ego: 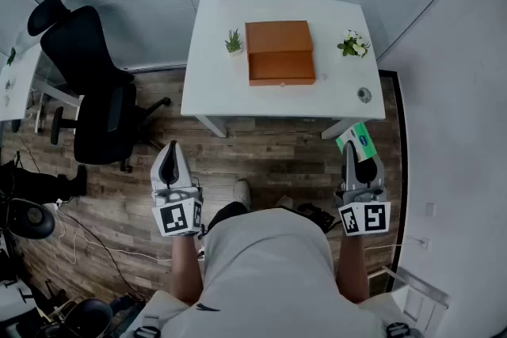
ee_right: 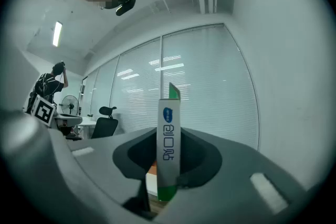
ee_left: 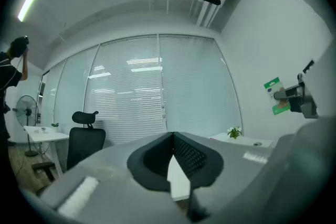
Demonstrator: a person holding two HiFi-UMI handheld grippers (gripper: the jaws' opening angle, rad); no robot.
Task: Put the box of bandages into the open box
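The open orange-brown box [ego: 279,52] lies in the middle of the white table [ego: 214,83], its lid folded back. I stand on the wood floor some way short of the table. My right gripper [ego: 359,157] is shut on the box of bandages [ego: 354,139], a thin green and white carton. In the right gripper view the carton [ee_right: 169,147] stands edge-on between the jaws. My left gripper [ego: 170,154] hangs at the same height on the left, shut, with nothing in it [ee_left: 172,136]. From the left gripper view the held carton [ee_left: 273,95] shows at the right.
Two small potted plants [ego: 233,42] [ego: 353,44] flank the orange box, and a round grommet [ego: 364,95] sits near the table's front right corner. A black office chair [ego: 99,95] stands left of the table. A white wall runs along the right. Another person stands far left [ee_right: 50,86].
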